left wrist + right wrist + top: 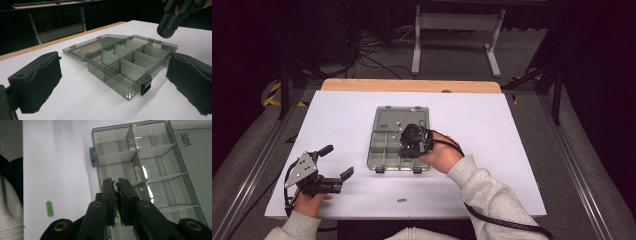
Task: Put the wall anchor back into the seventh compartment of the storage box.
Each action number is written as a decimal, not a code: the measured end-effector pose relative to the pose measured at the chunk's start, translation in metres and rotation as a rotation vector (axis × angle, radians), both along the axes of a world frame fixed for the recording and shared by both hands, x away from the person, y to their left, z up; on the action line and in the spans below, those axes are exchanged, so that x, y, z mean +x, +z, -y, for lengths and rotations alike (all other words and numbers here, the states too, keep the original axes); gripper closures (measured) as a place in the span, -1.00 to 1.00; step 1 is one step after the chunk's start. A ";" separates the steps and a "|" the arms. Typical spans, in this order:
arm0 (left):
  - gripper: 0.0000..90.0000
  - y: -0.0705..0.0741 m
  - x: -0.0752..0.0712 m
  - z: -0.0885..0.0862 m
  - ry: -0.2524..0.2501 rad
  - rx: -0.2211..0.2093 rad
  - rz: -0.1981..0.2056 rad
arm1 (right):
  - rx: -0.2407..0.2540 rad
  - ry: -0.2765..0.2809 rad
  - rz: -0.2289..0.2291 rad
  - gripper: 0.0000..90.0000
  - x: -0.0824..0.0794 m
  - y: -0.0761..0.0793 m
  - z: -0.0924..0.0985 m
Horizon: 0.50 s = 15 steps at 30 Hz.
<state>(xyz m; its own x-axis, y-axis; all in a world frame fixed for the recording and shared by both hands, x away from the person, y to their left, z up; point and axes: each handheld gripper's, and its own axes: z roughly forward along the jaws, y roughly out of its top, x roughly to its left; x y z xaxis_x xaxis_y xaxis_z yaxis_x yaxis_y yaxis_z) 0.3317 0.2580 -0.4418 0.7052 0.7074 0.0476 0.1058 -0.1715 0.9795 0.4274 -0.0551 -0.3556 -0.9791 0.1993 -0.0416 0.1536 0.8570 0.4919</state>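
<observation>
A clear grey compartment box (371,156) lies open in the middle of the white table, its lid (401,119) folded back flat. My right gripper (409,142) hovers over the box's compartments with its jaws shut on a small green piece (116,209), of which a sliver shows between the pads. In the right gripper view the gripper (117,181) points down at the box (93,142). A second green piece (401,200) lies loose on the table in front of the box (49,208). My left gripper (337,161) rests at the table's left, open and holding nothing, facing the box (120,85).
The white sheet (492,130) covers the table, with a wooden edge (412,85) at the far side. Beyond it stand a white frame's legs (417,45) and cables on the floor. The box has two black latches (145,87) on its front.
</observation>
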 end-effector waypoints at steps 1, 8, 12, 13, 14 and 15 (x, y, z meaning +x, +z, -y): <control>-0.99 0.000 0.000 0.000 0.001 -0.001 -0.001 | -0.002 -0.005 -0.002 0.87 0.002 0.000 0.001; -0.99 0.000 0.000 0.000 0.001 -0.005 -0.003 | 0.005 -0.027 0.009 0.87 0.012 -0.002 0.003; -0.99 0.000 0.000 0.000 -0.001 -0.008 -0.004 | 0.009 -0.036 0.004 0.87 0.015 -0.005 0.005; -0.99 0.000 0.000 0.000 -0.002 -0.007 -0.004 | 0.009 -0.037 0.002 0.87 0.016 -0.007 0.005; -0.99 0.000 0.000 0.000 0.000 -0.007 -0.004 | 0.007 -0.038 0.003 0.87 0.017 -0.009 0.005; -0.99 0.000 0.000 0.000 0.000 -0.007 -0.004 | 0.005 -0.040 -0.002 0.87 0.017 -0.010 0.005</control>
